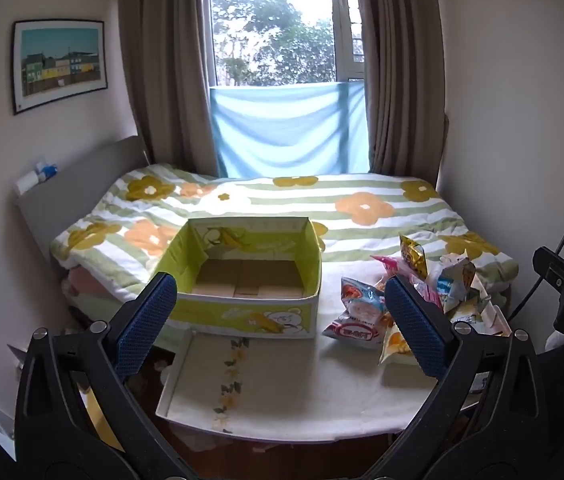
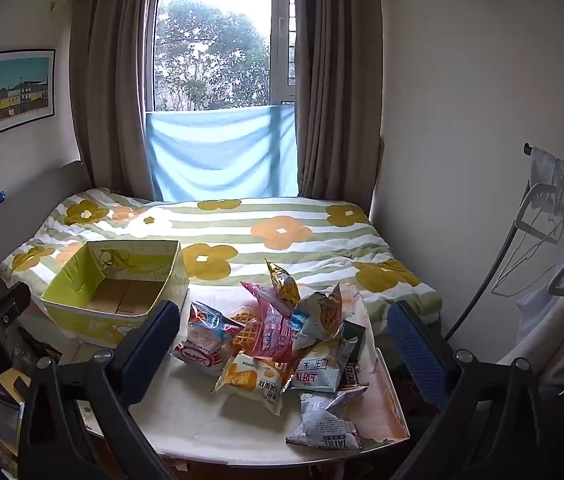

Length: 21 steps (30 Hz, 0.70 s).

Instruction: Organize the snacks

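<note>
Nearest are the two tools, black plastic frames with ribbed blue rubber pads. The left gripper (image 1: pixel 280 320) hangs over the table's (image 1: pixel 282 400) near edge, jaws wide apart and holding nothing; the right gripper (image 2: pixel 282 344) is spread just as wide above the snacks (image 2: pixel 282 344), touching none of them.

The table is a small white top with a raised rim and a strip of printed yellow flowers running down its left part; on the right a pale peach print shows under the packets.

The snacks lie in a loose heap on the table's right half: crinkly foil and plastic pouches, puffed and glossy. A yellow packet (image 2: pixel 252 380) lies at the front, a red-and-white one (image 1: pixel 355 322) at the heap's left, a pink one (image 2: pixel 274 328) with a waffle showing through it in the middle, a gold foil one (image 2: pixel 283 286) poking up at the back, and a pale blue-grey one (image 2: pixel 325 424) nearest the front rim.

The box (image 1: pixel 250 280) stands on the left, open-topped cardboard, lime green outside with a cartoon bear, bare brown flaps at its bottom and nothing inside.

Beyond lies a bed (image 2: pixel 282 232) with a soft quilt, green-striped with orange and olive flowers. Brown curtains (image 1: pixel 162 80) frame a window (image 1: pixel 274 28), a blue cloth (image 1: pixel 285 132) across its lower part. A framed picture (image 1: pixel 58 64) hangs on the left wall.
</note>
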Motion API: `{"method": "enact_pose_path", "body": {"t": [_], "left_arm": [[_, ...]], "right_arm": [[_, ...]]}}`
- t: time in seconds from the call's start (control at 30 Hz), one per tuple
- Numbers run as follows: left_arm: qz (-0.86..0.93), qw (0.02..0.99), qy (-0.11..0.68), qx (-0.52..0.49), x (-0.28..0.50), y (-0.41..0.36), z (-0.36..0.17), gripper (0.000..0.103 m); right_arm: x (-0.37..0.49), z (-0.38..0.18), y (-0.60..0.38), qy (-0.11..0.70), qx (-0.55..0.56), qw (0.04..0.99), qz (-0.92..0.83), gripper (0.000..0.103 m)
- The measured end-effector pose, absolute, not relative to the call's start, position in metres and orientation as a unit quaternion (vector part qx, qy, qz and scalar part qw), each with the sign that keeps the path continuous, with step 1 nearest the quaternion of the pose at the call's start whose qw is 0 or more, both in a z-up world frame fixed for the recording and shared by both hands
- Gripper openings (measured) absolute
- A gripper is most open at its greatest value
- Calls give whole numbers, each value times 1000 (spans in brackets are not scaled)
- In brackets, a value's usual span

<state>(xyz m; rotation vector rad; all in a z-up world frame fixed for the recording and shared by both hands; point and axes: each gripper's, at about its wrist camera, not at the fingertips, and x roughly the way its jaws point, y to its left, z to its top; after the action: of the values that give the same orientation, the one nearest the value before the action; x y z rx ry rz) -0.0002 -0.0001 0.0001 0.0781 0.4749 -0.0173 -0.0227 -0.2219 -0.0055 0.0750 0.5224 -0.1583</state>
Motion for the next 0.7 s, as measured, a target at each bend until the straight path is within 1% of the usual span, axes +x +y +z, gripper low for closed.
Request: {"method": "enact_pose_path", "body": {"t": [0.37, 0.7], "left_arm": [[0, 974, 225, 39, -2, -2, 9, 103], [-7, 972, 229, 50, 1, -5, 4, 103]], "right_arm": [[-16, -7, -211, 256, 30, 962, -83, 103], [-17, -8, -213, 257, 31, 962, -83, 103]]}}
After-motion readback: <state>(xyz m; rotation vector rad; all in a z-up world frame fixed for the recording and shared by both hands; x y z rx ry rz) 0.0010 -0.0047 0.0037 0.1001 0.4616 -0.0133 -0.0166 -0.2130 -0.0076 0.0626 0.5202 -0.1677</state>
